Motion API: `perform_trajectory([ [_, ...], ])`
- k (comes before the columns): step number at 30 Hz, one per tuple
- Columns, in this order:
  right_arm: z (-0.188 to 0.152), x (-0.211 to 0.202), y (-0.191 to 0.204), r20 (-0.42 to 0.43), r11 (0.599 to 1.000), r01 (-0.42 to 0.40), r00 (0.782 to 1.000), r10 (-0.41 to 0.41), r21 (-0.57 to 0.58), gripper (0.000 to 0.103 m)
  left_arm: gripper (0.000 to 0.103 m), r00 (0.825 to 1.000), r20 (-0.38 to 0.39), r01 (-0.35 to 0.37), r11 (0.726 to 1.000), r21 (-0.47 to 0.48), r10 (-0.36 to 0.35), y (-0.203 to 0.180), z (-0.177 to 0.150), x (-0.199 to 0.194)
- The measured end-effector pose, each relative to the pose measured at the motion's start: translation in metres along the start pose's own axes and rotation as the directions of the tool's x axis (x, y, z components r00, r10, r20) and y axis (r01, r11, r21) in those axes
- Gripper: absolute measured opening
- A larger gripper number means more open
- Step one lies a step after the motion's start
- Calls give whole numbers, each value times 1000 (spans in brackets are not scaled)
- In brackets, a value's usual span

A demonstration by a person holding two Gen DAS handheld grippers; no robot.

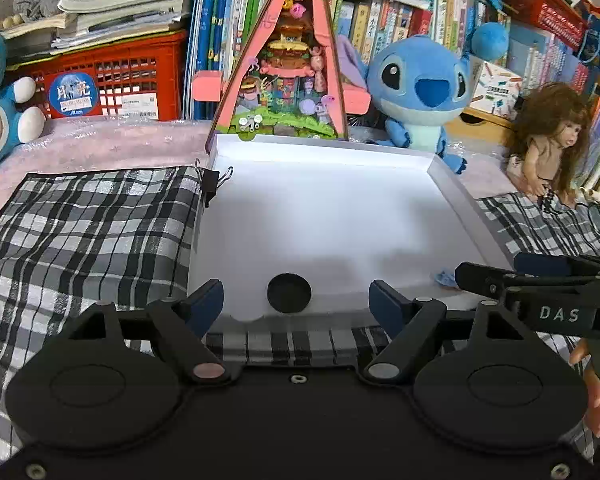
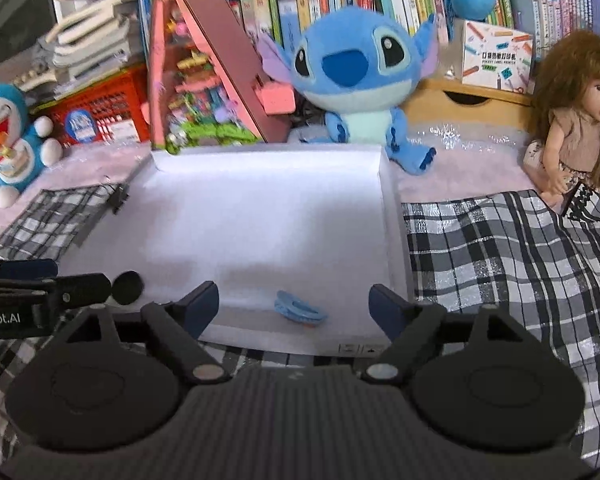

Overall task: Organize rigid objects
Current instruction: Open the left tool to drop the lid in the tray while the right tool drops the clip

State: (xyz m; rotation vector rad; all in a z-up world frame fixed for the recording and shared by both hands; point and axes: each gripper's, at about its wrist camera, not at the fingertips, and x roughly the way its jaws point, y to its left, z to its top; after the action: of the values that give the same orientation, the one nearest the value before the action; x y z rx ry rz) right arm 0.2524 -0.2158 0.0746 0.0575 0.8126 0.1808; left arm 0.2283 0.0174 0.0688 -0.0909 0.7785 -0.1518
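Note:
A shallow white tray (image 1: pixel 452 196) (image 2: pixel 388 208) lies on a checked cloth. A black round disc (image 1: pixel 289 293) (image 2: pixel 127 287) lies in the tray near its front edge. A small blue clip-like piece (image 2: pixel 300 312) (image 1: pixel 445 278) lies in the tray to the disc's right. My left gripper (image 1: pixel 296 300) is open and empty, its fingers on either side of the disc. My right gripper (image 2: pixel 294 304) is open and empty, its fingers on either side of the blue piece. Each gripper shows at the edge of the other's view.
A black binder clip (image 1: pixel 212 184) (image 2: pixel 118 198) sits on the tray's left rim. Behind the tray stand a pink triangular toy house (image 1: pixel 284 60), a blue Stitch plush (image 1: pixel 420 88), a doll (image 1: pixel 548 140), a Doraemon plush (image 2: pixel 8 140), a red crate (image 1: pixel 112 80) and books.

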Motion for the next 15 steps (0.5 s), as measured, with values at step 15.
perform_trajectory([
  [15,-34,-53,10,118,996,-31,992,40,-82,101,83,996,49,76,996,38,-78,-12,-46,-45],
])
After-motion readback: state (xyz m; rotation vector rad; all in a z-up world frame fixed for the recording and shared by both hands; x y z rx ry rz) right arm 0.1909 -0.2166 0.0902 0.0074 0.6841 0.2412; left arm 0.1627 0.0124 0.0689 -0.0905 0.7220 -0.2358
